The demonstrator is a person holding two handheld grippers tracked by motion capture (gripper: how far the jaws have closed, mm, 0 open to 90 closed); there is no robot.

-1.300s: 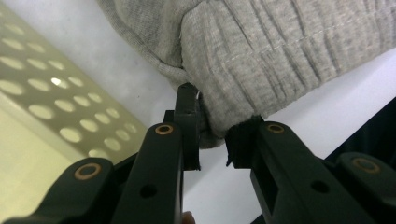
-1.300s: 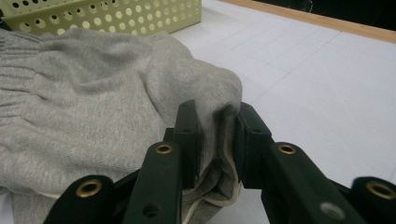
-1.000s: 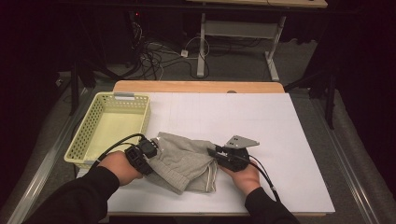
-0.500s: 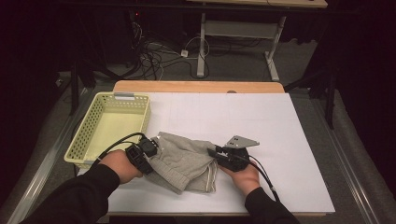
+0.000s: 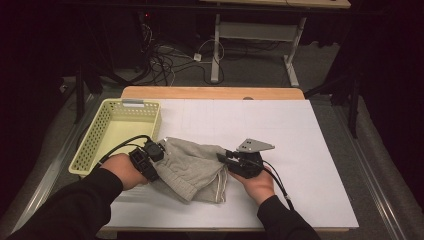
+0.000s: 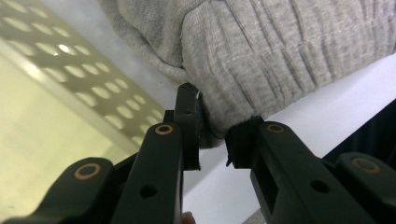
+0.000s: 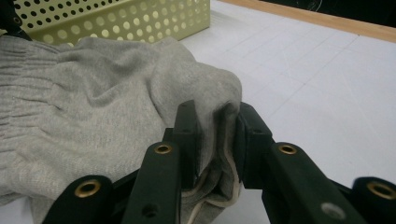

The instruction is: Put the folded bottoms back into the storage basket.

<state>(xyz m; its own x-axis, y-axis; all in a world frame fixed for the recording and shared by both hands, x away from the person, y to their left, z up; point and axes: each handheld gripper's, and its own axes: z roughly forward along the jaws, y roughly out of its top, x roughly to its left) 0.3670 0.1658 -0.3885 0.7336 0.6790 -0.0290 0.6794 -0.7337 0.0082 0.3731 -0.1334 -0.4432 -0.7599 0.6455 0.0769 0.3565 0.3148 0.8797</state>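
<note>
Both hand-held grippers are clamped on the grey garment (image 5: 192,167), which lies rumpled on the white worktop (image 5: 300,150) beside the yellow basket (image 5: 117,132). The left hand-held gripper (image 6: 212,135) pinches its ribbed edge; the right hand-held gripper (image 7: 217,140) pinches a bunched fold. This looks like folding, perhaps spreading. Next, both should lift together, keeping the cloth taut.

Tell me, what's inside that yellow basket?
The yellow basket looks empty: its perforated floor shows bare. Its near corner is hidden behind the left gripper and its cable. The grey garment lies beside it.
</note>
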